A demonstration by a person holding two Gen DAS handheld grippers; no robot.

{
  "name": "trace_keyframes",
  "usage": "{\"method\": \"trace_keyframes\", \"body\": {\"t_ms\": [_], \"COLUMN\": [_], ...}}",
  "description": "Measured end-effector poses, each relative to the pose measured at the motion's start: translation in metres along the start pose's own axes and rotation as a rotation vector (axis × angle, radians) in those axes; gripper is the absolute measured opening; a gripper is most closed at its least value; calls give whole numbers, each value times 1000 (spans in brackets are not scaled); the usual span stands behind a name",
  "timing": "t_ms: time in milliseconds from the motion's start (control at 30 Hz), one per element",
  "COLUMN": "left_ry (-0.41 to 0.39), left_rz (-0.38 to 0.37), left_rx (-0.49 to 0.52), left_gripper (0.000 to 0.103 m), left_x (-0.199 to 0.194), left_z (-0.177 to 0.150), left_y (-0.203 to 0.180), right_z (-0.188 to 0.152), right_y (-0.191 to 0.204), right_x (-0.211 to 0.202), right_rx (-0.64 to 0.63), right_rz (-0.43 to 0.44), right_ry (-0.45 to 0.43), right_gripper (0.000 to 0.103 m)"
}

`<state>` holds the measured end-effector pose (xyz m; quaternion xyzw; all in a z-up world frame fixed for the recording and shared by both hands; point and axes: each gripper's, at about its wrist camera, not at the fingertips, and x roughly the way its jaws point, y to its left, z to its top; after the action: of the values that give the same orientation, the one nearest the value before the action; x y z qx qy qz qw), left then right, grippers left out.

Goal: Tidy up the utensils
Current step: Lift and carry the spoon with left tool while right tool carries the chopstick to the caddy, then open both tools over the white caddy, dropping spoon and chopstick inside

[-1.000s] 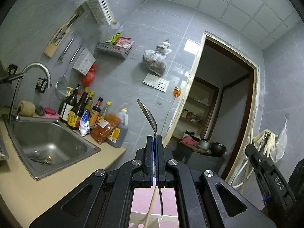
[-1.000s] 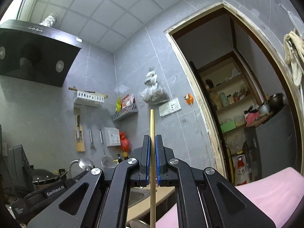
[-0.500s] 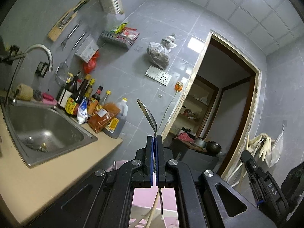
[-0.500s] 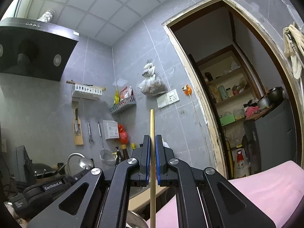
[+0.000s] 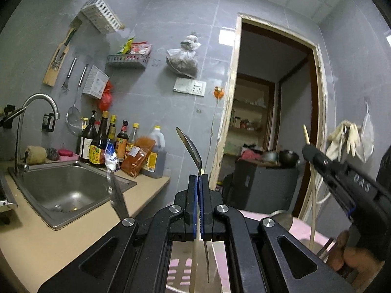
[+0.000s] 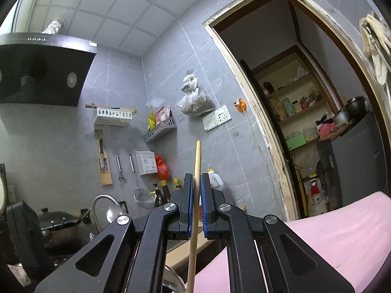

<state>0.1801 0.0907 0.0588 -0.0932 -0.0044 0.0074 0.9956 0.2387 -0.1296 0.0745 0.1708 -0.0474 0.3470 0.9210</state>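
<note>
My left gripper (image 5: 198,179) is shut on a metal spoon (image 5: 191,147), whose bowl stands up past the fingertips and whose handle hangs below. A pale stick (image 5: 193,256) stands beside that handle, over a pink slotted basket (image 5: 180,269). In the left wrist view my right gripper (image 5: 308,149) is at the right, around a wooden chopstick (image 5: 310,195) that runs down toward a container. In the right wrist view the right gripper (image 6: 196,188) has its jaws slightly parted. The chopstick (image 6: 196,171) leans loose between them, against the left pad (image 6: 190,207).
A steel sink (image 5: 61,190) with a tap (image 5: 36,102) is set in the beige counter (image 5: 36,244) at left. Sauce bottles (image 5: 110,144) line the wall. A metal blade (image 5: 118,197) sticks up nearby. A doorway (image 5: 268,122) is at right; a stove pot (image 6: 58,224) is at far left.
The left view has rolled upright and shifted, bringing the right gripper further into sight. The right jaws have parted a little and the chopstick now leans instead of standing straight.
</note>
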Motion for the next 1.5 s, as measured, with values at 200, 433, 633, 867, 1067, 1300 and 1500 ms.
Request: {"method": "trace_keyframes", "body": {"t_ms": [200,433,633,867,1067,1300,1500], "left_ry": [49,65,92,95,103,93,86], "left_rz": [6,-9,-35,-40,-59,-95,-130], "left_rx": [28,21,4,-5,9,4,-25], "left_gripper": [0,0,0,1,1,1,9], "left_x": [3,-1,-4,-8,-10,-11,-14], "left_z": [-12,-15,-15,-12,-11,-7,2], "left_y": [-4,-2,1,3,3,4,4], "right_z": [-3,-9,-12,-12,-11,-8,3], "right_y": [-2,7,11,12,12,10,9], "right_x": [0,2,2,1,1,-2,-12], "right_rx": [5,-43,-65,-67,-68,-54,-64], "right_rz": [6,15,29,27,26,0,-53], "right_ry": [15,35,47,48,47,36,29], "right_gripper": [5,5,5,5,5,13,29]}}
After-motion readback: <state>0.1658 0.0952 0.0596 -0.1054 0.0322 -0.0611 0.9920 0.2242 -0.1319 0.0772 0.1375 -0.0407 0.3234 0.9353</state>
